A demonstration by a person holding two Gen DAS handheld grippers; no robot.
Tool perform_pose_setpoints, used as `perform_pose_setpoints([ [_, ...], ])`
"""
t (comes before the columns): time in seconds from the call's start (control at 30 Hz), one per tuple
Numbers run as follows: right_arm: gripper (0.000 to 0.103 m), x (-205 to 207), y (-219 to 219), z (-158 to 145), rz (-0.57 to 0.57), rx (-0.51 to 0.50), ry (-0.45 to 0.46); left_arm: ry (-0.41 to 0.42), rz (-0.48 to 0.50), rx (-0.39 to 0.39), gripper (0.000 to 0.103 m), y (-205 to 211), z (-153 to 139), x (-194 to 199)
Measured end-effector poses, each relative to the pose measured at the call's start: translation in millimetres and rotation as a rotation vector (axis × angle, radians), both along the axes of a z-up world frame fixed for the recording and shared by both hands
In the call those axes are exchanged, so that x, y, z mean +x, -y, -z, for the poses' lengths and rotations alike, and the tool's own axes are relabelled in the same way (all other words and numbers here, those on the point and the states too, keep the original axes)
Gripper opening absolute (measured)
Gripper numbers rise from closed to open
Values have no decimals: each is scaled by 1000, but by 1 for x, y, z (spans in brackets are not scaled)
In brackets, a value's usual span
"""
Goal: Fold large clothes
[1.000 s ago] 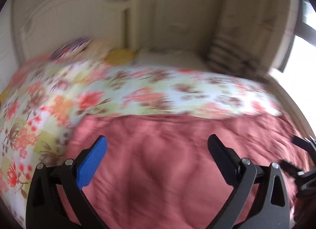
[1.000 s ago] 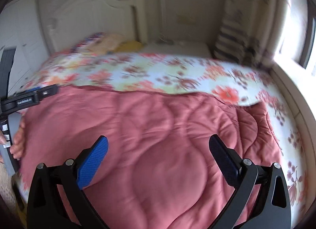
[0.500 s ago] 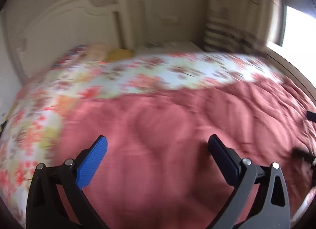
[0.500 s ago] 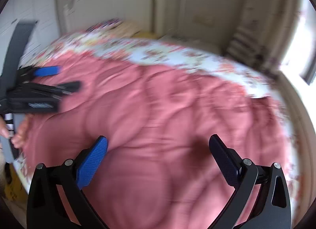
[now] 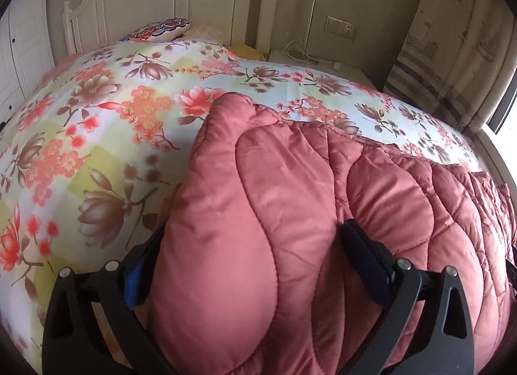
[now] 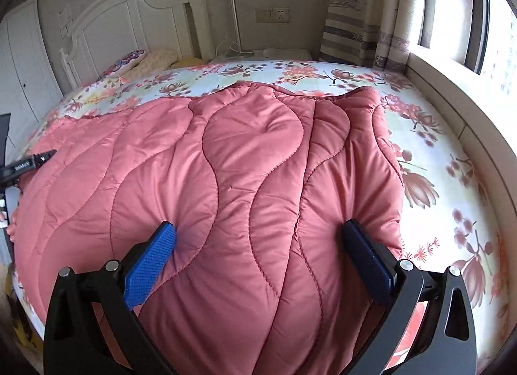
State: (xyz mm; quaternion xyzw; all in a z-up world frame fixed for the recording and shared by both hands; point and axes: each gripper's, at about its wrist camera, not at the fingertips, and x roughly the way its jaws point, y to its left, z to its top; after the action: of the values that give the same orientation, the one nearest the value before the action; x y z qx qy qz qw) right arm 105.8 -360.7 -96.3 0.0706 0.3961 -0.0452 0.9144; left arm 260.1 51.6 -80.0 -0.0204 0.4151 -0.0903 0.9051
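Observation:
A large pink quilted garment (image 6: 226,181) lies spread over a floral bed sheet (image 6: 452,187). In the left wrist view its left end (image 5: 274,213) bulges up between the fingers of my left gripper (image 5: 252,245), whose jaws stand wide with the thick fabric between them; the blue left pad is partly hidden behind the fabric. In the right wrist view my right gripper (image 6: 258,245) has its jaws wide, both pads pressed into the garment's near right part. The left gripper's tip (image 6: 32,161) shows at the far left edge.
The floral sheet (image 5: 97,148) covers the bed. A white headboard (image 6: 129,19) and pillows (image 6: 135,58) are at the far end. A nightstand with cables (image 5: 310,58) and a curtain (image 6: 355,19) stand at the back right. A window ledge (image 6: 468,100) runs along the right.
Both grippers have dropped down onto the garment's near edge. The fabric now sits between the fingers of each gripper, where before they hovered above it. The earlier motion blur is gone.

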Motion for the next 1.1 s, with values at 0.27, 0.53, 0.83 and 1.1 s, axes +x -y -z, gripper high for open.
perform_pose_setpoints([
  [0.27,98,-35,-27,-33,-7,-14,99,159,50,-7,101,11,-44,-58],
  [0.53,98,-39,-107,-20,-224,-94,52,144,312,234,101,107,-9,-112],
  [0.83,98,-42,-83,-23,-179,-124,43,168,197,225,101,70,-26,-105],
  [1.1,99,-46,-10,6,22,-13,-8,-19,40,31,101,-5,8,-57],
])
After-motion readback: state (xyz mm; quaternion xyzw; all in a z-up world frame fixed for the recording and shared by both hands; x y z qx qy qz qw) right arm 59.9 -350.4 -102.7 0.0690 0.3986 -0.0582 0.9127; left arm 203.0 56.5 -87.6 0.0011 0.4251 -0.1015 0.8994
